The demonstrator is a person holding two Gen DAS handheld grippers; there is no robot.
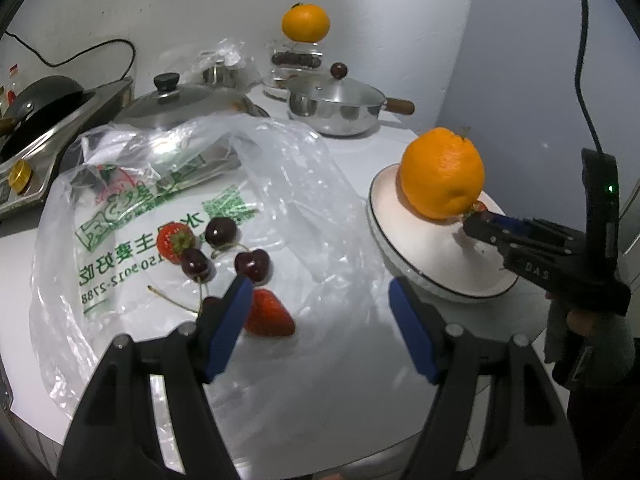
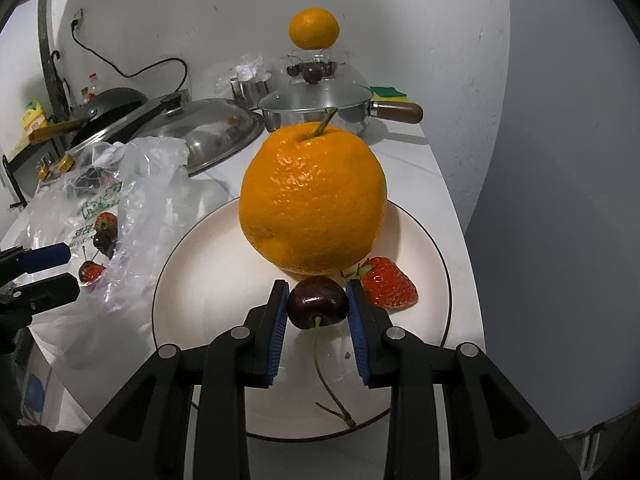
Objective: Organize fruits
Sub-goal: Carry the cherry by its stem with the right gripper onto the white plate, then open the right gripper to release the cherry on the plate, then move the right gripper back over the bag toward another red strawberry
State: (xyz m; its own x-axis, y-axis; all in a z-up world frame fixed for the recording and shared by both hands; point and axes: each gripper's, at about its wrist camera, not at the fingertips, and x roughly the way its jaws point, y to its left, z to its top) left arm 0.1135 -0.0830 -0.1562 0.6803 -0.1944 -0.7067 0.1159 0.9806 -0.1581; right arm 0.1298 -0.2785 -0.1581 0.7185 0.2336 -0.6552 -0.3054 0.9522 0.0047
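Over the plate (image 2: pixel 192 280), cherry (image 2: pixel 318 302) pinched in right claw (image 2: pixel 318 300); left claw (image 1: pixel 320 300) open.

Both tools are matte black plastic with angular, ribbed arms. The left gripper (image 1: pixel 320 296) carries long blue pads inside its fingers (image 1: pixel 228 320), with round silver screws at the joints behind them. The right gripper (image 2: pixel 318 308) is built the same way, its blue pads ridged. Seen from beside the left gripper, the right one has pale lettering stamped on its body, a small green light (image 1: pixel 610 189) on an upright black block behind it, and a black cable (image 1: pixel 585 60) running upward. A grey sleeve (image 1: pixel 600 344) covers the wrist below its handle.
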